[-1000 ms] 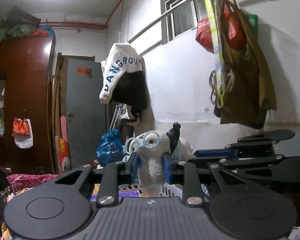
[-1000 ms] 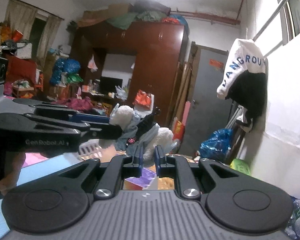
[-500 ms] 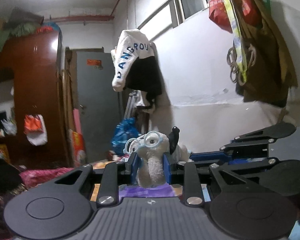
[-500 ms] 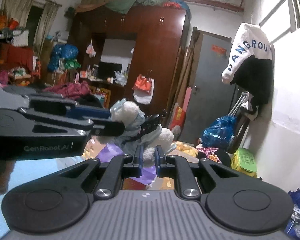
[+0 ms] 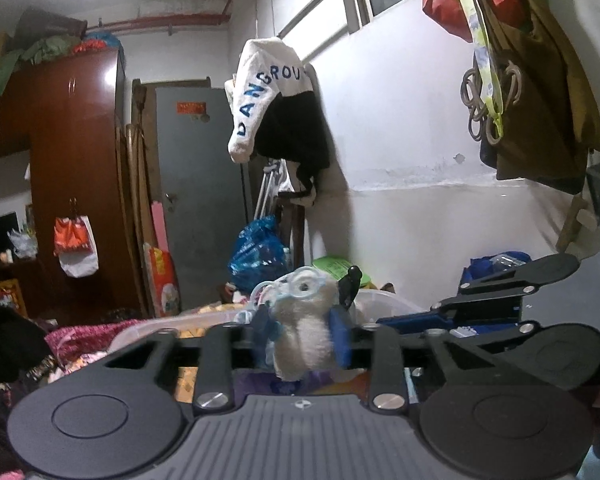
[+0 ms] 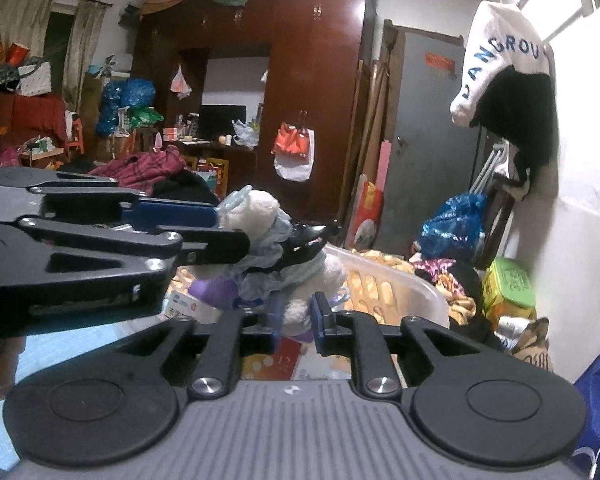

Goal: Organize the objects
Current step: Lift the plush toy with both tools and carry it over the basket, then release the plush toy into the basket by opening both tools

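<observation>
A white plush toy with pale blue glasses and a black clip is held in the air between both grippers. My left gripper is shut on its head end, blue pads pressed into the fur. In the right wrist view the plush toy wears pale blue cloth, and my right gripper is shut on its lower white part. The left gripper reaches in from the left there. The right gripper shows at the right of the left wrist view. A translucent plastic basket lies just below the toy.
A dark wooden wardrobe and a grey door stand behind. A white and black garment hangs on the white wall, bags hang further right. A blue plastic bag, a green box and piled clothes crowd the floor.
Both grippers have swung and dropped with the plush toy still held between them; the plastic basket has come into view beneath it. Neither grip has changed.
</observation>
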